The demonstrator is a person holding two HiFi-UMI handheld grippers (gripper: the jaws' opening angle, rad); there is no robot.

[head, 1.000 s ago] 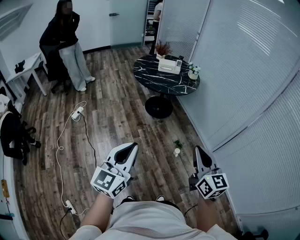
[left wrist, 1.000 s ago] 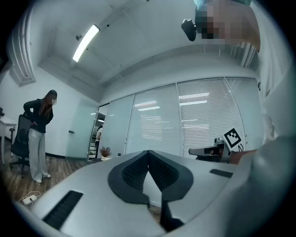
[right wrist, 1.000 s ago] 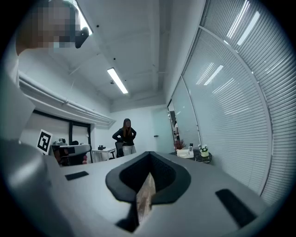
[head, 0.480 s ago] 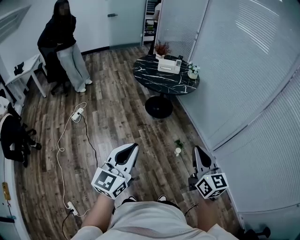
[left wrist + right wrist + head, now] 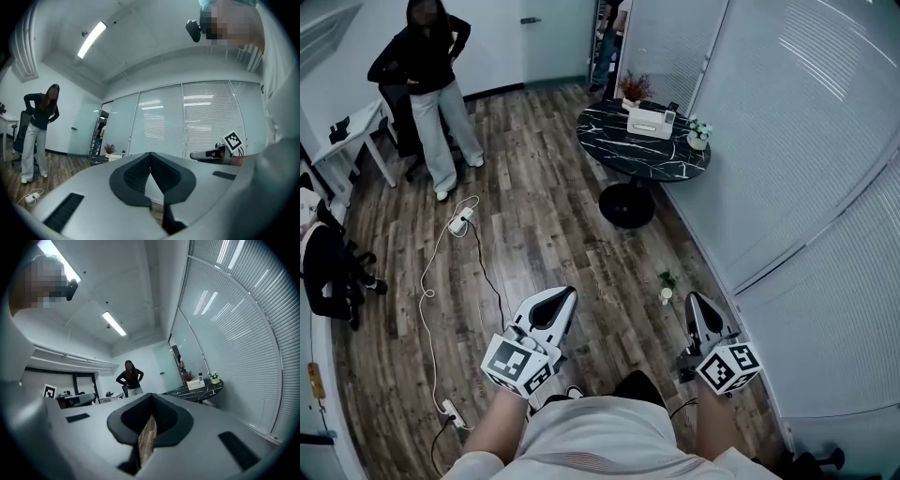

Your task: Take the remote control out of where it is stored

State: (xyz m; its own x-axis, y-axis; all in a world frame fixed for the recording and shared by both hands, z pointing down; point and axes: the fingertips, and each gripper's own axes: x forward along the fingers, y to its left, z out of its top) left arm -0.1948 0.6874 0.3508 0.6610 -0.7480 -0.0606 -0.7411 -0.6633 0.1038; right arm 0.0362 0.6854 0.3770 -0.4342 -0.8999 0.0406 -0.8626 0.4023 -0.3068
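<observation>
A round black marble table [image 5: 642, 155] stands far ahead by the glass wall. On it sits a white holder [image 5: 652, 122] with a small dark item [image 5: 672, 108] sticking up behind it, too small to identify. No remote control is clearly visible. My left gripper [image 5: 555, 302] and right gripper [image 5: 697, 304] are held level at waist height over the wooden floor, far from the table, both shut and empty. In the left gripper view the left gripper [image 5: 150, 154] has its jaws meeting at the tip. In the right gripper view the right gripper [image 5: 150, 397] points towards the table [image 5: 197, 391].
A person [image 5: 431, 84] stands at the back left with hands on hips, beside a white desk [image 5: 356, 131]. A cable with a power strip [image 5: 459, 222] runs across the floor. A small potted plant [image 5: 666, 286] stands by the blinds-covered glass wall [image 5: 797, 169]. Another person [image 5: 609, 37] is in the doorway.
The view has shifted forward, so the table sits slightly further right and up. Both grippers moved a little lower in the frame. The person at the back left stepped aside and now stands with hands on hips.
</observation>
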